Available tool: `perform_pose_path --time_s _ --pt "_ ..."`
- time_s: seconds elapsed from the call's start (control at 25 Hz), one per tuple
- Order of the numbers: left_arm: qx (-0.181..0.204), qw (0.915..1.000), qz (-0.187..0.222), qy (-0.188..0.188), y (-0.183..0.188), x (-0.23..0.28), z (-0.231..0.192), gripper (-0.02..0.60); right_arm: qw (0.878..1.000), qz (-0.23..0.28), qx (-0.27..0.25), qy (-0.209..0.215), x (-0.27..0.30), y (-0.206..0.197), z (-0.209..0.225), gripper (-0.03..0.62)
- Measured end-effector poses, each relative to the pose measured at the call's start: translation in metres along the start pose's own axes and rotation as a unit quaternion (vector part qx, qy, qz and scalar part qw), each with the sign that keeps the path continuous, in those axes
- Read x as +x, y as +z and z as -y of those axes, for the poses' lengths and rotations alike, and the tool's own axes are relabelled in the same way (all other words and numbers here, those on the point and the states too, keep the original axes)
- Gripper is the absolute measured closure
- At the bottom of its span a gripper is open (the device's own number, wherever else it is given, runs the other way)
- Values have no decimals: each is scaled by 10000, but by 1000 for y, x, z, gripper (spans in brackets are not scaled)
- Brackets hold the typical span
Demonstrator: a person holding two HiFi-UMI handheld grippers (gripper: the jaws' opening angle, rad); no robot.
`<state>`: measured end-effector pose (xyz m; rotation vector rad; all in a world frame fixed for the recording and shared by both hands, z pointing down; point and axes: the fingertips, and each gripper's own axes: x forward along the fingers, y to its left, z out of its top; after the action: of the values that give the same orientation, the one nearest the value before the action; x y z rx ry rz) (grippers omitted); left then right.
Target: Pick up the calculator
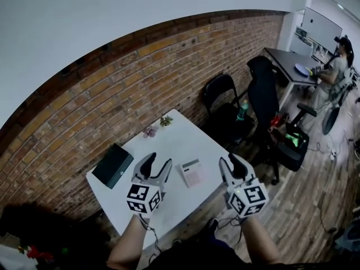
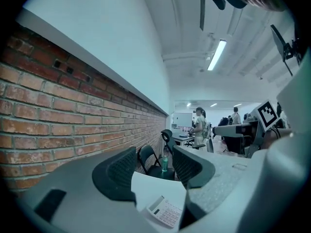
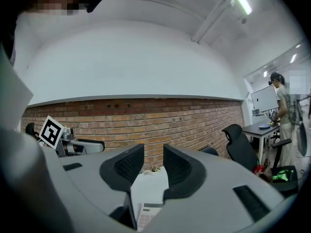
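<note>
A rough red brick wall [image 1: 112,100] is running behind a smooth white square table [image 1: 169,145], with wood-look flooring spreading off to the right. The flat, pale rectangular calculator [image 1: 192,172] is lying on the table towards its near edge, between the two grippers and touched by neither. A black boxy case [image 1: 113,165] is sitting at the table's left corner, and a small sprig of flowers [image 1: 157,126] is resting by the wall side.

The left gripper [image 1: 159,162] is hovering just left of the calculator, its dark ribbed jaws standing apart with nothing between them. The right gripper [image 1: 230,161] is hovering just right of it, its jaws likewise parted and empty.

The head view alone is showing the case and the whole tabletop. The left gripper view is showing the calculator's grey display strip and rows of keys low under the jaws, plus a green bottle [image 2: 164,163] on a black folding chair [image 2: 147,158] beyond the table. The right gripper view is catching only a corner of the calculator below its jaws, and a person [image 3: 284,115] standing at a far desk.
</note>
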<state>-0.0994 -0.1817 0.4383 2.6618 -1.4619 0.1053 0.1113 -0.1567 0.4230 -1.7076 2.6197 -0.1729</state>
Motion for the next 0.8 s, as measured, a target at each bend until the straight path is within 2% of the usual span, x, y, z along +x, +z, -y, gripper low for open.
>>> perform_pose_path --time_s 0.16,0.36,0.6,0.8 --pt "-48 9996 -100 241 1 40 9 351 9996 2 24 292 28 9 42 467" --pt "-117 9980 -386 492 -17 77 13 351 9975 -148 147 678 57 0 76 469" --pt "-303 9945 -887 471 -61 109 14 351 9944 -457 325 901 87 -28 99 473" --pt "-516 9888 -1358 332 -107 133 -6 351 9936 -696 407 794 110 -50 108 475"
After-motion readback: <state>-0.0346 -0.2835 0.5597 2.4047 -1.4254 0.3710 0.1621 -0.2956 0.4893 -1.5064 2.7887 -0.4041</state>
